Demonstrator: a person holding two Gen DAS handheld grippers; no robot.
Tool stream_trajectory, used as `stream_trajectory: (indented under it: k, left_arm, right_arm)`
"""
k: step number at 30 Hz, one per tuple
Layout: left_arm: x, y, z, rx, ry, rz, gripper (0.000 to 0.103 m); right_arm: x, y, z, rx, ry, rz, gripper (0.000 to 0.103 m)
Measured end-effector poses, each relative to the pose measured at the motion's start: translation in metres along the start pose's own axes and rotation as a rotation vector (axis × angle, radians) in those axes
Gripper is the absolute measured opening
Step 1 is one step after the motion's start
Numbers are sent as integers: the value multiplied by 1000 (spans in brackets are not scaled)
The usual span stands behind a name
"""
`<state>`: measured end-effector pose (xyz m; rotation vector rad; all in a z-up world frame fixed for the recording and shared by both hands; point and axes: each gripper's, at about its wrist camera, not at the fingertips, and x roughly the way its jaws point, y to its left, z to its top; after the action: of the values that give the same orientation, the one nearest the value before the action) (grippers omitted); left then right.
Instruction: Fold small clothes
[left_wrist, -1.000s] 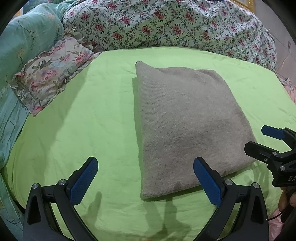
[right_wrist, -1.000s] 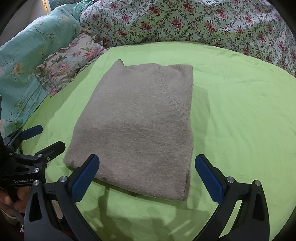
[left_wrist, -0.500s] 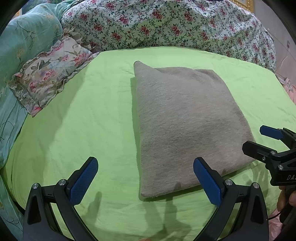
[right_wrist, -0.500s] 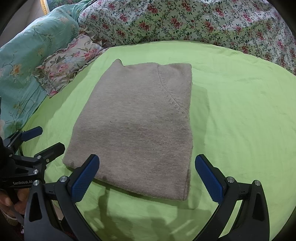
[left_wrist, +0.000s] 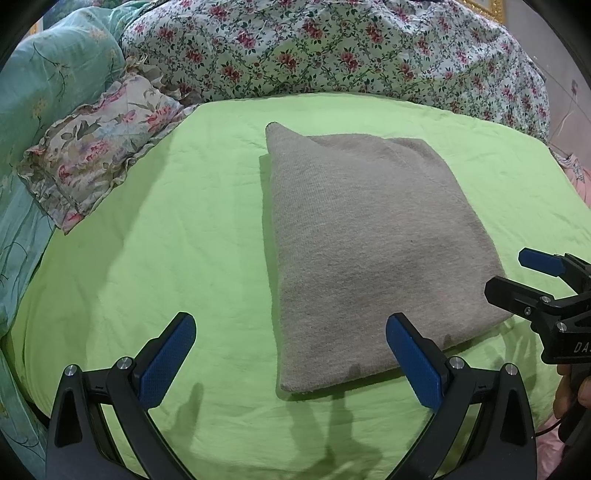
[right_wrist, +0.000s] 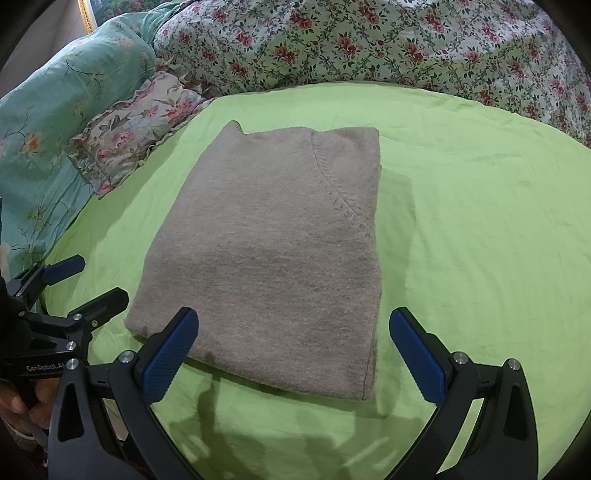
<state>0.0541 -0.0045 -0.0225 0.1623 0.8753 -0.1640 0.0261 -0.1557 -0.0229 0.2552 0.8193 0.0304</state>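
Observation:
A grey knitted garment (left_wrist: 369, 251) lies folded into a flat rectangle on the lime green sheet (left_wrist: 166, 240); it also shows in the right wrist view (right_wrist: 273, 251). My left gripper (left_wrist: 291, 365) is open and empty, held above the sheet just short of the garment's near left corner. My right gripper (right_wrist: 293, 360) is open and empty, above the garment's near edge. Each gripper shows in the other's view: the right one (left_wrist: 517, 275) at the right edge, the left one (right_wrist: 90, 280) at the left edge. Neither touches the garment.
A small floral frilled pillow (left_wrist: 96, 155) lies at the sheet's far left. A teal floral pillow (right_wrist: 55, 122) sits beyond it. A floral quilt (left_wrist: 332, 48) is heaped along the far side. The green sheet (right_wrist: 480, 221) is bare right of the garment.
Both grippers have drawn back slightly from the garment and stay open. The garment has not moved.

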Motion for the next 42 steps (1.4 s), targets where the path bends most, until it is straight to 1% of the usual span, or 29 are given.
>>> stream_trajectory:
  k: [42]
  left_arm:
    - [-1,-3,2,-7,0,-9,103]
  right_arm:
    - [0,0,0,5,-4,1,103]
